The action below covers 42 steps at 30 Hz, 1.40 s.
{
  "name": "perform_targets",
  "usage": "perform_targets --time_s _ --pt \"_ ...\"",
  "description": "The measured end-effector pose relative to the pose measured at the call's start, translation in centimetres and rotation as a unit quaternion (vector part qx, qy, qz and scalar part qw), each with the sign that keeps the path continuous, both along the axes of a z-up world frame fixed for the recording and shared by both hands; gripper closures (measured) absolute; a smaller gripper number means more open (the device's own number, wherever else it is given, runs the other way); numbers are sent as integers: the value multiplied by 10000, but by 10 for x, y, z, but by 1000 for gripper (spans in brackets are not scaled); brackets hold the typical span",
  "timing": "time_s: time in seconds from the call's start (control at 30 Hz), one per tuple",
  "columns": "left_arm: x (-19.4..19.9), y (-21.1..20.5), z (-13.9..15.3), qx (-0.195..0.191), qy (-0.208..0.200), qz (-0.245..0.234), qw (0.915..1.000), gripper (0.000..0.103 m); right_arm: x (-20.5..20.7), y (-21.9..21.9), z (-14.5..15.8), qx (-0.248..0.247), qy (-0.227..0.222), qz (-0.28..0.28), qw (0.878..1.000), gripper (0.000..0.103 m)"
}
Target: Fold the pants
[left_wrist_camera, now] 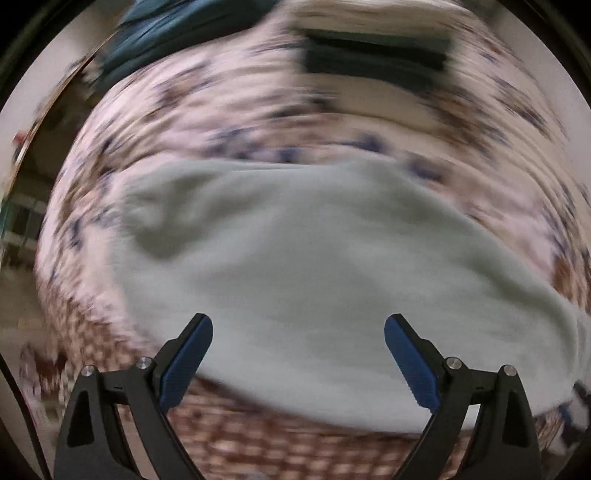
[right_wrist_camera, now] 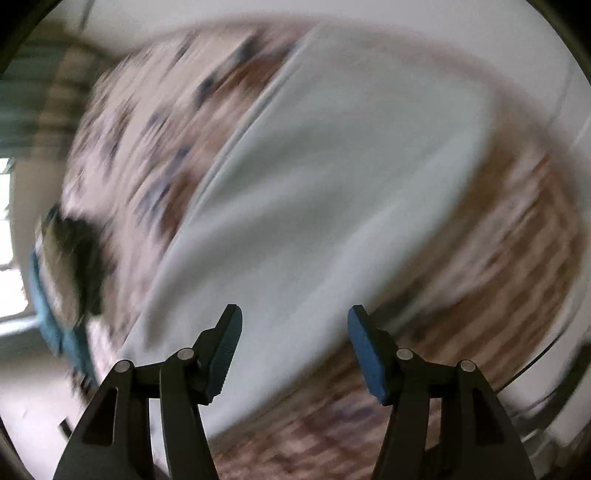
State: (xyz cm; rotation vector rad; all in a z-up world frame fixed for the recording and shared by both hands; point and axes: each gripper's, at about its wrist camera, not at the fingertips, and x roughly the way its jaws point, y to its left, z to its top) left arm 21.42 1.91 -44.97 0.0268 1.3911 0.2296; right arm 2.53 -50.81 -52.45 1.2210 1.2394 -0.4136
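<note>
Pale grey-green pants point(left_wrist_camera: 295, 258) lie spread on a patterned bed cover point(left_wrist_camera: 184, 110); both views are motion-blurred. My left gripper point(left_wrist_camera: 298, 328) is open and empty, held above the near part of the pants. In the right wrist view the pants point(right_wrist_camera: 332, 166) run diagonally from top to lower left, with a seam along their left edge. My right gripper point(right_wrist_camera: 294, 321) is open and empty above the pants' near end.
A dark blue garment point(left_wrist_camera: 166, 33) and a dark green folded stack point(left_wrist_camera: 376, 61) lie at the far side of the bed. A dark and blue pile point(right_wrist_camera: 66, 266) sits at the left in the right wrist view. The cover's brown checked border point(left_wrist_camera: 295, 435) is near me.
</note>
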Motion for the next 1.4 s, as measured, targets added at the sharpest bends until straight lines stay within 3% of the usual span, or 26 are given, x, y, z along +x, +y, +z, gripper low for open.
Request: perform_targets --time_s 0.07,0.17,0.2,0.27,0.33,0.4,0.43,0.5,0.53,0.57,0.6,0.63,0.73,0.8,0.83,0.9,0.93,1.0,1.07,1.1,1.23,1.4 --pt "1 49 3 31 24 338 9994 8 23 59 -9 344 51 280 9990 41" --pt "2 134 -8 -233 64 790 9966 8 44 149 -28 644 233 572 9960 41" --pt "4 159 -17 -362 128 918 9950 17 47 167 -32 633 332 590 9957 41" --pt "5 192 -33 -745 252 1089 9909 29 52 205 -42 681 404 430 9959 41" --pt "7 215 -49 -1162 407 1273 9842 29 41 225 -45 639 406 196 9969 41" --pt "11 233 -70 -1667 622 1514 9723 27 36 236 -48 546 417 -75 9976 41" --pt "13 238 -81 -1860 719 1586 9670 27 34 241 -48 488 417 -200 9977 41" --pt "14 240 -95 -1927 828 1633 9640 29 27 248 -50 457 317 -398 9977 41" --pt "15 240 -96 -1961 781 1606 9642 29 28 251 -48 304 324 -436 9981 46" --pt "15 238 -95 -1932 693 1527 9667 33 26 253 -45 163 352 -430 9983 69" --pt "15 233 -91 -1835 605 1394 9712 46 27 256 -36 -83 344 -418 9985 79" --pt "15 228 -86 -1814 510 1268 9739 54 28 253 -29 -212 325 -379 9985 82" --pt "14 214 -69 -1716 162 950 9804 65 37 248 -11 -382 -36 -305 9988 84" --pt "16 214 -69 -1851 67 991 9777 65 45 244 -13 -328 -203 -276 9989 84" --pt "20 216 -74 -1960 126 1035 9750 65 50 241 -19 -213 -130 -215 9995 84" --pt "26 220 -90 -2060 364 1184 9707 53 49 234 -35 37 170 -248 9995 84" --pt "28 224 -96 -2149 457 1261 9674 53 45 230 -43 182 269 -346 9989 82" --pt "33 223 -98 -2226 517 1264 9653 53 38 224 -56 536 233 -652 9962 82" --pt "35 222 -93 -2166 409 1136 9688 54 34 224 -61 645 162 -721 9952 82" --pt "34 221 -89 -2097 321 1122 9708 65 34 225 -61 623 154 -694 9955 82" --pt "31 231 -74 -2130 65 1156 9702 79 29 236 -45 493 -86 -792 9956 92" --pt "39 239 -45 -2134 -282 1014 9713 81 32 249 -6 465 -607 -773 9941 93"
